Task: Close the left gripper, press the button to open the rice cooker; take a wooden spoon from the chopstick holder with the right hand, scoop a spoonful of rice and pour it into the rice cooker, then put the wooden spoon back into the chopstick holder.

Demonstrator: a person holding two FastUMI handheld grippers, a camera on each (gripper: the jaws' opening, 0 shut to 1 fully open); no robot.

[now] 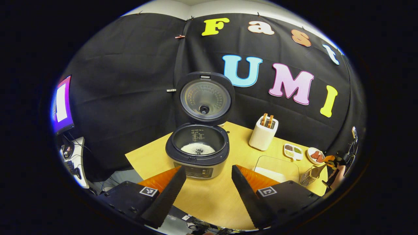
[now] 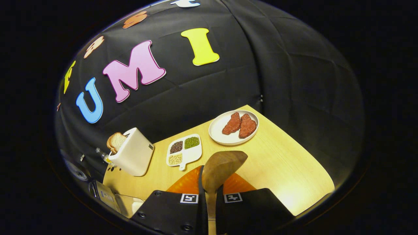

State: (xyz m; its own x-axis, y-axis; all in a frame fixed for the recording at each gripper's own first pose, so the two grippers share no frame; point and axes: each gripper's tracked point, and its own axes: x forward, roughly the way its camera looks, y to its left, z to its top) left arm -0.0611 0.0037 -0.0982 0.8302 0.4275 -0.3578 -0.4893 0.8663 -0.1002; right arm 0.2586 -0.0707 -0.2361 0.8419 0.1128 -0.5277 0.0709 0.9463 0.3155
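Right gripper point(image 2: 210, 199) pinches the wooden spoon point(image 2: 219, 169) by its neck, bowl forward over the table point(image 2: 287, 163), apparently ready for scooping. Left gripper point(image 1: 209, 186) hangs wide apart, empty, before the rice cooker point(image 1: 197, 153), whose lid stands open near the table's back edge.

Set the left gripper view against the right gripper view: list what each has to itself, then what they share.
Left gripper view: the open rice cooker with rice inside, the metal chopstick holder, and the left gripper, open and empty.

Right gripper view: the right gripper shut on the wooden spoon.

Shared: the toaster, sectioned bean dish, meat plate and wooden table.
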